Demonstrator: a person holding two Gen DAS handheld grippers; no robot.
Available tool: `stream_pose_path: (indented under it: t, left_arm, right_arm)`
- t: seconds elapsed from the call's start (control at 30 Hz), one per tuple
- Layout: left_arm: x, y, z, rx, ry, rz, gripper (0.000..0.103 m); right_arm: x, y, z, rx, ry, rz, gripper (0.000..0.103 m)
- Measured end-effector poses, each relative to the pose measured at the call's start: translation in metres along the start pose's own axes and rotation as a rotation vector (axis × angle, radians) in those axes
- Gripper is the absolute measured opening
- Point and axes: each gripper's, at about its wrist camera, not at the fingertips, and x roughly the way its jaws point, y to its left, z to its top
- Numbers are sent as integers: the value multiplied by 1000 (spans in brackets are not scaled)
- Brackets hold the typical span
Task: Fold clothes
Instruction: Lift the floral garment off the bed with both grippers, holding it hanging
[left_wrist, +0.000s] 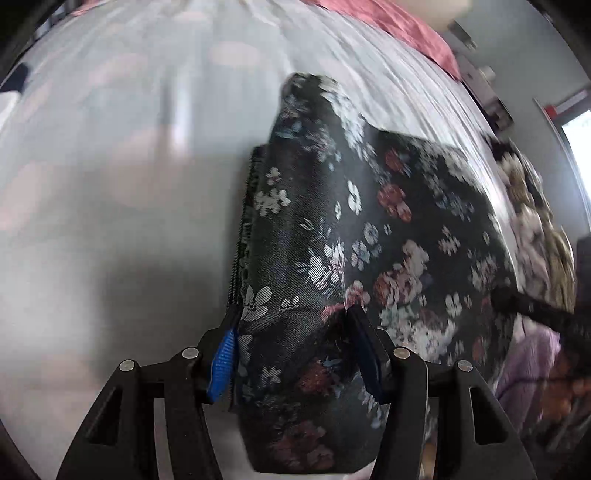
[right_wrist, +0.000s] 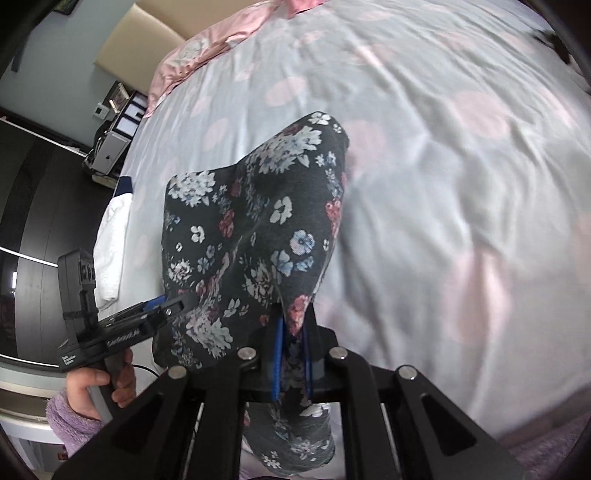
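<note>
Both claws, left (left_wrist: 291, 354) and right (right_wrist: 293, 354), pinching floral garment (right_wrist: 255, 236), lower hem cut off, bedspread (right_wrist: 443, 166) blurred

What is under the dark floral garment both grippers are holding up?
Under the floral garment, pinched by the left gripper and right gripper, lies the grey bedsheet with pink spots. Whatever sits directly beneath the hanging cloth is hidden.
</note>
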Motion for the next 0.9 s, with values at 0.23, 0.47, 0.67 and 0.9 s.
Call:
stream_pose_path:
  t: [0.23,0.47,0.67,0.9]
  left_arm:
    - [9,-17,3,25,41,-1,58]
    - [0,3,8,-44,10,-57,58]
    - [-38,25,10,-126,-152,-135,58]
    - [-19,21,40,-125,-148,-190,58]
  right_arm:
    - [8,-39,-14,31,18,0,9]
    - [22,-54,-17,90,16,27,16]
    - [24,-72,-14,229,-9,125,46]
    - [27,-74,-5,257,-66,228,46]
